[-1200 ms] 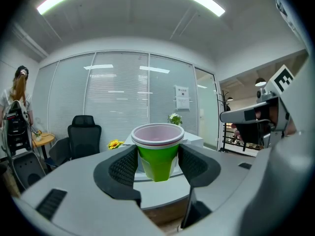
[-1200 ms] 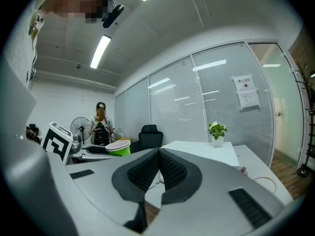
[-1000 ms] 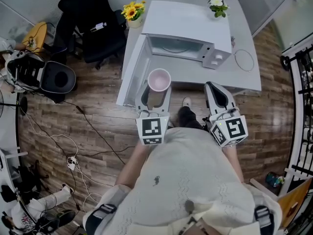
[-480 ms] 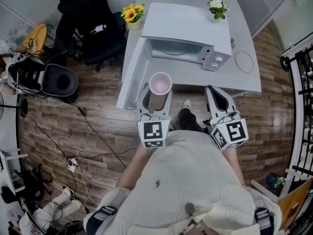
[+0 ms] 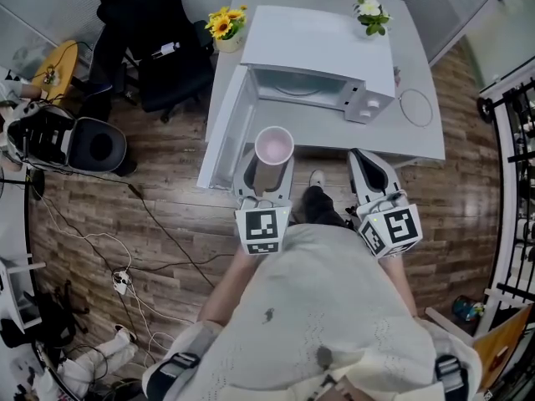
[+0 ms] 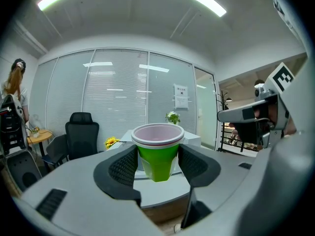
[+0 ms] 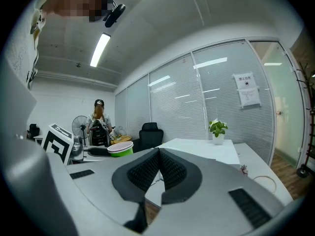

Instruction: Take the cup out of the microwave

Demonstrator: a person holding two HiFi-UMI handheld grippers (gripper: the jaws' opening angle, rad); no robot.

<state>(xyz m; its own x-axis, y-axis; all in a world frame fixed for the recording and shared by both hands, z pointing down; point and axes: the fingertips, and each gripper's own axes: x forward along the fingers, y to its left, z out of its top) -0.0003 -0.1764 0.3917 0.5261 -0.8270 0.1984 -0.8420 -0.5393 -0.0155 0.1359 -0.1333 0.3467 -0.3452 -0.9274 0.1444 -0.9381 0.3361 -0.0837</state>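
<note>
A green paper cup (image 6: pixel 158 154) with a pale pink inside (image 5: pixel 273 146) stands upright between the pads of my left gripper (image 5: pixel 269 159), which is shut on it. It hangs over the floor just in front of the table, beside the swung-out microwave door (image 5: pixel 227 128). The white microwave (image 5: pixel 320 57) stands open on the table, its cavity (image 5: pixel 299 84) showing only the glass plate. My right gripper (image 5: pixel 370 164) is to the right of the cup, jaws shut with nothing between them (image 7: pixel 158 167). From the right gripper view the cup (image 7: pixel 120 149) shows at the left.
The white table (image 5: pixel 418 140) carries yellow flowers (image 5: pixel 226 19), a small white potted plant (image 5: pixel 370 9) and a looped cable (image 5: pixel 417 103). A black office chair (image 5: pixel 159 48) stands left of the table. Cables and gear lie on the wooden floor at the left. A person (image 7: pixel 98 124) stands far off.
Both grippers and the cup have stayed in place. Only the gear on the floor at the far left has shifted a little.
</note>
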